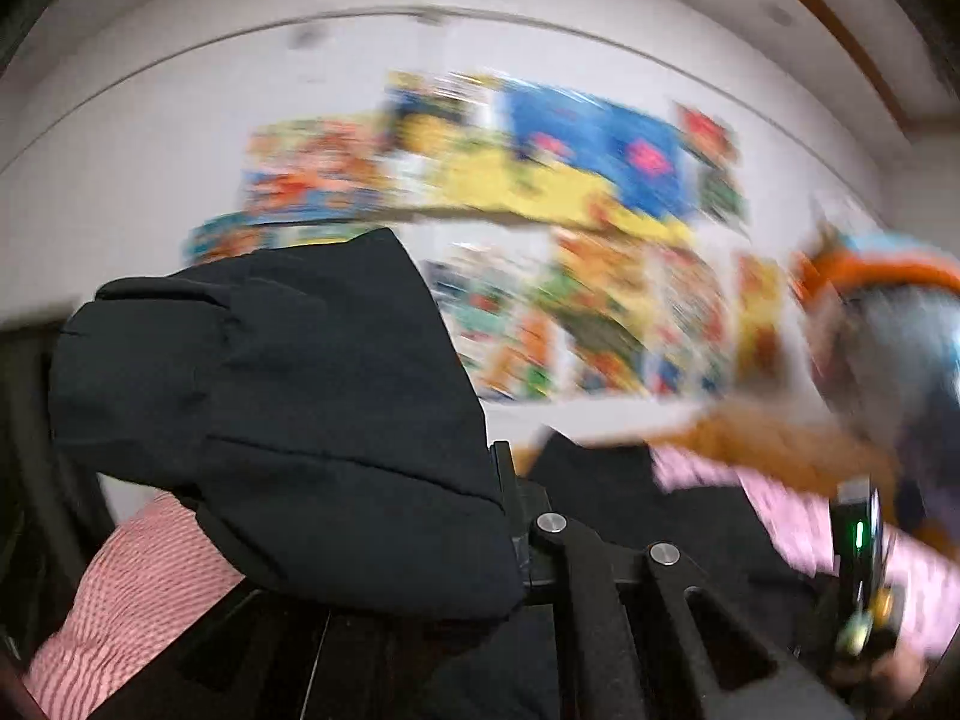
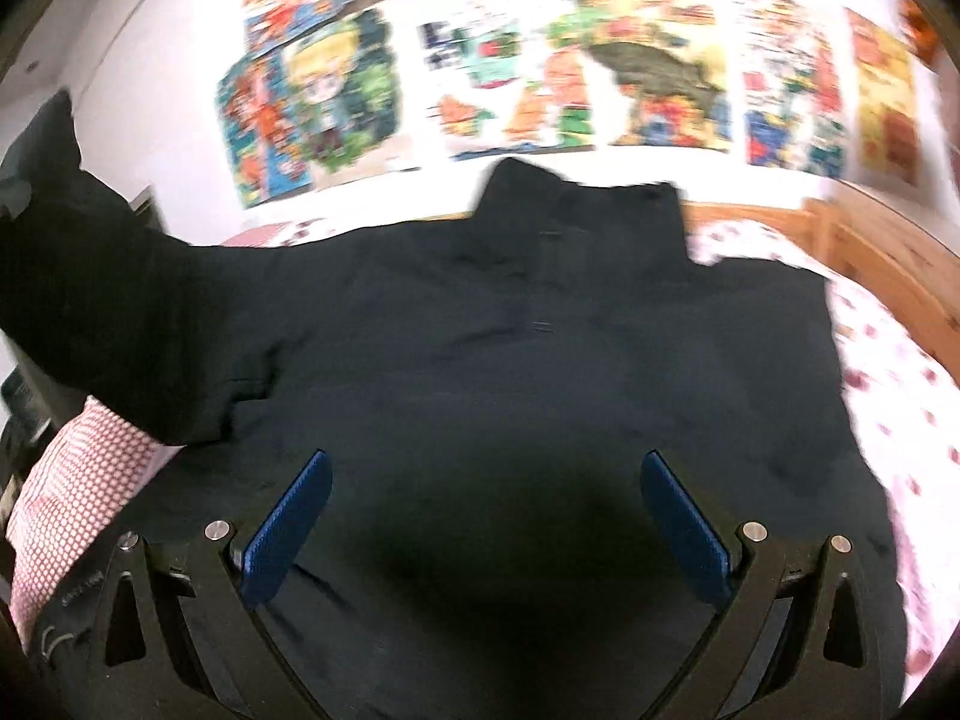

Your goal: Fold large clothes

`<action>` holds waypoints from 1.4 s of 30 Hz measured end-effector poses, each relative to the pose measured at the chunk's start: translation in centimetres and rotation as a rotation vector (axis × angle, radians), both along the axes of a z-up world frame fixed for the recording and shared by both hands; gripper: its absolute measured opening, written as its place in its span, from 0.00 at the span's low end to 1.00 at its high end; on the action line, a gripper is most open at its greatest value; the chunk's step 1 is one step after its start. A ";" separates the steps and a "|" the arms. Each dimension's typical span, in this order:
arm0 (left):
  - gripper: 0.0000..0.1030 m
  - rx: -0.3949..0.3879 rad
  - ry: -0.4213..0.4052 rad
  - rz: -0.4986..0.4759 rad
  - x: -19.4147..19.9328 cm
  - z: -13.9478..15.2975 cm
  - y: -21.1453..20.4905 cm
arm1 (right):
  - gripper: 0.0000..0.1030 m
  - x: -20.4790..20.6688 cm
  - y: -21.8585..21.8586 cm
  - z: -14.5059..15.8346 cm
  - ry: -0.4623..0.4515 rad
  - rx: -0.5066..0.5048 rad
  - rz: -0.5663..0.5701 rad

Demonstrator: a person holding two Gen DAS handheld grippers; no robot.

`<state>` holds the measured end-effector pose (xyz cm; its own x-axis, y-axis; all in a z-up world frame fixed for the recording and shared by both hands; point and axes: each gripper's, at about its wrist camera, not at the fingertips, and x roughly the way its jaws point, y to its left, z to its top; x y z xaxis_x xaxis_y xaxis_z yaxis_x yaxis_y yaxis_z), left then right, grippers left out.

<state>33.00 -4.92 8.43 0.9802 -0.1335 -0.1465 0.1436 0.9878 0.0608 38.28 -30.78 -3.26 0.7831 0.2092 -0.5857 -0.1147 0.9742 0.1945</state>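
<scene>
A large black jacket [image 2: 510,330] lies spread on the bed, collar toward the wall. Its left sleeve [image 2: 90,276] is lifted up at the left of the right wrist view. In the left wrist view that black sleeve [image 1: 288,420] drapes over my left gripper [image 1: 510,540] and hides the fingertips; the gripper seems shut on it. My right gripper [image 2: 486,516] is open, its blue pads [image 2: 288,528] wide apart just above the jacket's lower body, holding nothing. The right gripper also shows blurred in the left wrist view [image 1: 858,570].
The bed has a pink and white patterned sheet [image 2: 888,396] and a wooden frame [image 2: 870,252]. Colourful posters [image 2: 540,72] cover the white wall behind. A blurred person in orange and blue [image 1: 882,312] is at the right of the left wrist view.
</scene>
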 end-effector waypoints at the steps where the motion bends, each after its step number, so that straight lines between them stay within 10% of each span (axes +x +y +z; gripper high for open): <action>1: 0.08 0.039 0.009 -0.029 0.1 -0.4 -1.5 | 0.98 -0.3 -1.2 -0.2 0.008 0.013 -0.028; 13: 0.11 0.450 0.430 -0.414 3.3 -11.6 -16.1 | 0.98 -2.5 -11.3 -3.2 0.072 0.170 -0.254; 21: 0.16 0.471 0.608 -0.505 3.4 -15.0 -17.1 | 0.98 -2.0 -14.6 -7.7 0.149 0.422 -0.275; 26: 0.60 0.453 0.673 -0.576 2.7 -15.7 -16.5 | 0.98 -2.4 -15.0 -9.5 0.142 0.589 -0.234; 35: 0.77 0.444 0.597 -0.622 2.2 -14.3 -15.7 | 0.98 -2.2 -10.6 -10.1 0.249 0.420 -0.099; 37: 0.80 0.407 0.564 -0.611 1.9 -13.3 -14.6 | 0.93 -1.7 -9.3 -9.9 0.258 0.368 -0.092; 42: 0.81 0.271 0.528 -0.533 3.1 -11.4 -11.3 | 0.33 -0.3 -7.6 -10.7 0.326 0.380 -0.080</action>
